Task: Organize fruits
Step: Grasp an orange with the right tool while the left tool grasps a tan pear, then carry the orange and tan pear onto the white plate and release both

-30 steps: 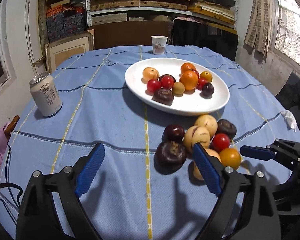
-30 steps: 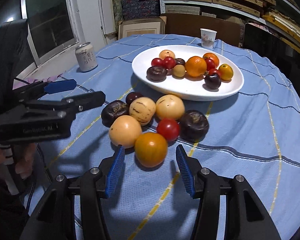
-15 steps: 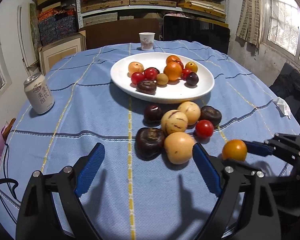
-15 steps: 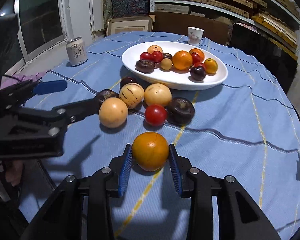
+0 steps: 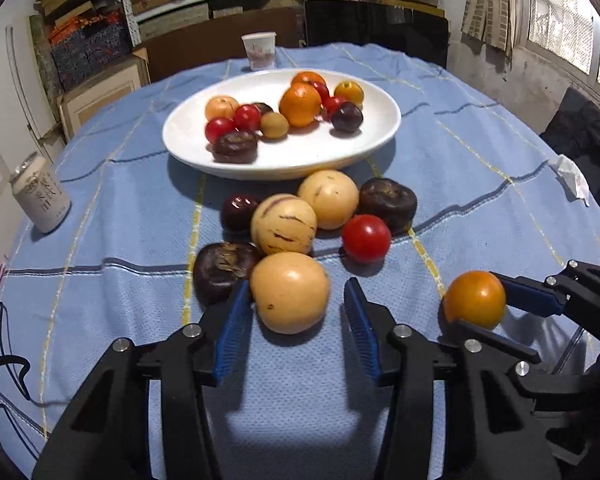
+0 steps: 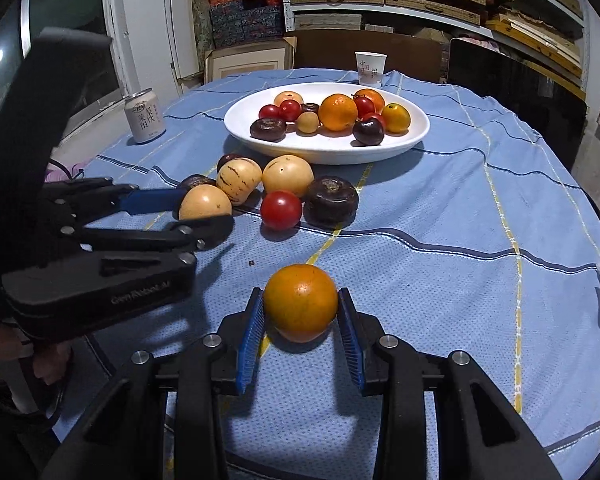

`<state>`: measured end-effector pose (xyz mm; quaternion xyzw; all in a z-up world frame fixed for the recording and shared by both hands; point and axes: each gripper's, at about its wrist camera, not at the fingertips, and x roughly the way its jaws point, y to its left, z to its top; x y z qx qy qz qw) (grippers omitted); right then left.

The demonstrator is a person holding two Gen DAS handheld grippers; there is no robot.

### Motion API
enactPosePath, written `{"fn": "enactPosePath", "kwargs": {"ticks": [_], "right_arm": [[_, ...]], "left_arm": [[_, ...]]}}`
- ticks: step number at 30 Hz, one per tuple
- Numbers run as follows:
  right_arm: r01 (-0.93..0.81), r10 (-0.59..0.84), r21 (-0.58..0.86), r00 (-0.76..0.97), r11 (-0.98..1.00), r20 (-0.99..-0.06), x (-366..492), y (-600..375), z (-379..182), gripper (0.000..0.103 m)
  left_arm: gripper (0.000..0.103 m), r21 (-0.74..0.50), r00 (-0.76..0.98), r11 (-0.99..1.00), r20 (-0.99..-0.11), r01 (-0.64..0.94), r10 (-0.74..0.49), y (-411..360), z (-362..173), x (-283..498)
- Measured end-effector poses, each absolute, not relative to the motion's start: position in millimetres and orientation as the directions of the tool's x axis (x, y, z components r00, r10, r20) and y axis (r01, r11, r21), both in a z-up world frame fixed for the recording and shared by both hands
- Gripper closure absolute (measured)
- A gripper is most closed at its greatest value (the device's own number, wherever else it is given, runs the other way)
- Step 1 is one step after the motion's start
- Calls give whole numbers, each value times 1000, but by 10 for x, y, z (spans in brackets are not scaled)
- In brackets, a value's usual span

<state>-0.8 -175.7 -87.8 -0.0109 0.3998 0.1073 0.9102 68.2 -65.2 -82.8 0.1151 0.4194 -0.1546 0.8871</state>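
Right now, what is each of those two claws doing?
Left gripper: closing around the pale yellow fruit, right pad not yet touching.
Right gripper: shut on the orange fruit.

Left gripper (image 5: 294,312): matte black plastic frame with two angular fingers (image 5: 236,320), each faced on its inner side with a ribbed blue pad; round silver screw heads mark the finger pivots. Right gripper (image 6: 300,320): identical build, blue ridged pads, silver screws. Faint embossed lettering, illegible, runs along the left gripper's black body at 9 o'clock in the right wrist view.
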Motion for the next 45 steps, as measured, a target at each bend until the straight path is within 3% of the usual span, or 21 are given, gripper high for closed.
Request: {"fn": "enactPosePath", "kwargs": {"ticks": [2,6,9,22,30,45], "right_arm": [[-203,193,76,656,976,-729,-9,-1768,-878,66],[-205,202,86,659,975,-724,-15,-1780,-872,66],[-206,211,97,659,974,-722,-19,-1790,-874,66],[-172,195,104,698,980,-689,-68,-1850,-808,66],[-164,160,52,759,985,-631,-33,-1882,-393,66],[-161,140,9,829,987,-541,224,-1955,278,66]], "left_arm": [[51,53,574,924,-797,379,-189,-684,-863,719],[53,12,557,932,-805,361,-205,-653,-874,765],[64,0,576,933,-787,360,-222,-622,-836,734],[65,37,715,956,-673,290,-191,-357,-457,478],[65,39,773,970,-612,241,-168,-104,-85,403],[65,30,799,972,-576,234,-174,-14,225,525]]}}
